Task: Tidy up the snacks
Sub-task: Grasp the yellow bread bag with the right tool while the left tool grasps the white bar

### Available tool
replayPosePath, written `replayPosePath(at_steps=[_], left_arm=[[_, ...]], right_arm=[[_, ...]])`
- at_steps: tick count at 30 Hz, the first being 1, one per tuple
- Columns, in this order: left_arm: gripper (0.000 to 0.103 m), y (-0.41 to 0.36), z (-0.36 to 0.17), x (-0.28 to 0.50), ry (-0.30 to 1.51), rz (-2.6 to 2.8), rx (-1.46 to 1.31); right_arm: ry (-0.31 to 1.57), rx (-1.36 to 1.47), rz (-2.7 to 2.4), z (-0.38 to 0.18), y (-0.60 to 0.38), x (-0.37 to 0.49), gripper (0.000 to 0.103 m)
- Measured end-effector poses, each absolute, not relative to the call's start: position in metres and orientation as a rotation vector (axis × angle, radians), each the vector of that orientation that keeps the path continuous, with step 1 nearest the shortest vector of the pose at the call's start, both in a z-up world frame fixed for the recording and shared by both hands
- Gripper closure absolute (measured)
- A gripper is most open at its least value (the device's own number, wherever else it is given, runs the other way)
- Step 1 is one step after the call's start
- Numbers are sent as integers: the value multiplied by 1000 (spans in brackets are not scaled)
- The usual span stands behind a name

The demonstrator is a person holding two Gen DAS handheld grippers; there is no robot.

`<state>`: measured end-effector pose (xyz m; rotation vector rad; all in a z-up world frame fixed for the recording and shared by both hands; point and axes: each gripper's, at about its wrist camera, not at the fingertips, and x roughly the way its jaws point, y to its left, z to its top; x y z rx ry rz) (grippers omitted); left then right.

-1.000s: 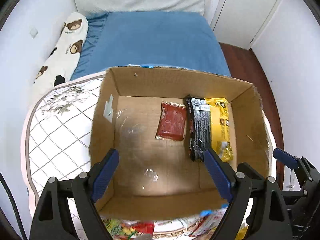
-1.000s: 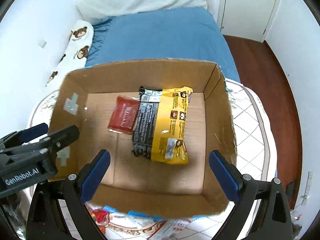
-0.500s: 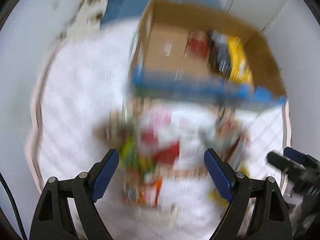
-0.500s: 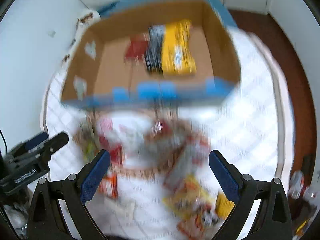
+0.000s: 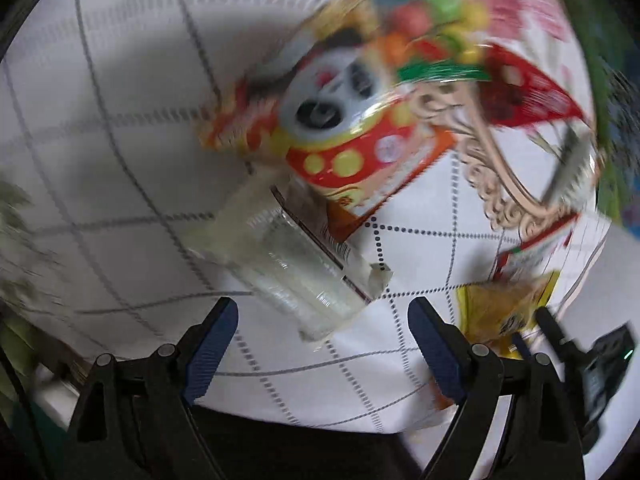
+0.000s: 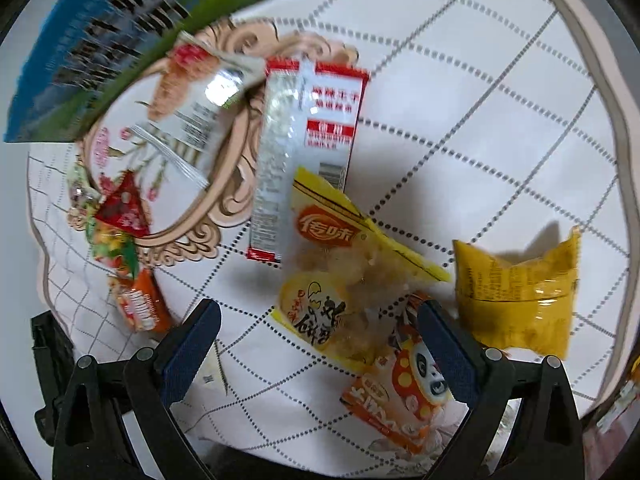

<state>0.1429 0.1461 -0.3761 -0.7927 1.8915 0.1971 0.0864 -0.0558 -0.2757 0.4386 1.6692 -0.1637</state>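
In the left wrist view my left gripper [image 5: 322, 332] stands open just above the quilted cloth, nothing between its pads. A clear packet [image 5: 288, 276] lies right ahead of it, partly under an orange-red panda packet [image 5: 340, 136]. My right gripper [image 6: 318, 332] is open over a yellow packet with an orange logo [image 6: 344, 272], which lies between its fingers untouched. A second panda packet [image 6: 400, 388] lies by the right finger. A red-and-white long packet [image 6: 304, 152] lies further ahead. Both views are motion-blurred.
A plump yellow packet [image 6: 520, 292] lies to the right. A white packet [image 6: 192, 108], a red triangular packet [image 6: 124, 208], a colourful candy packet [image 6: 112, 248] and a small orange packet [image 6: 140, 304] lie left. The box's blue-green printed side [image 6: 100, 40] is top left.
Both grippers swung away from the open cardboard box and dropped to the snacks on the cloth. The left one also rolled. Both stayed open and hold nothing.
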Motion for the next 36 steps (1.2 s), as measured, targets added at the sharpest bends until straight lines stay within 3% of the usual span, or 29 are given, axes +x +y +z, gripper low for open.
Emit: replayPosePath(at_steps=[2,4,5,6,15,21,24,26,31,34,36], left_arm=[[22,147,-388,142,1880,232,-837],[41,146,-394,140,1866,276,-809],[41,144,-395,140,1860,279,-790],[41,142,-395,142,1852,272,-764],[51,62,-354,179,1698,82,-163],[51,-1,-347,198,1602,-118,119],[49,-18,-354,206,1620,-155,124],[41,-12,-365,213,1686,-118,25],[40,16,-380,211,1759,-8,-248],[44,7,-371,212,1702,1,-155],[44,-14,-362,209,1651,-48,-19]], right_arm=[[1666,431,-169,-284,-54,86,14],[1678,402,-172,-293,-51,88,27],[1685,398,-170,-295,-50,89,38],[1696,390,-168,-301,-48,89,41],[1678,180,-58,-305,-24,95,48],[1694,-22,63,-303,0,101,49],[1686,-99,91,-301,7,102,49],[1687,-75,83,-301,4,103,47],[1702,100,21,-313,-11,106,43],[1660,129,24,-310,-17,104,52],[1655,64,58,-307,-13,101,52]])
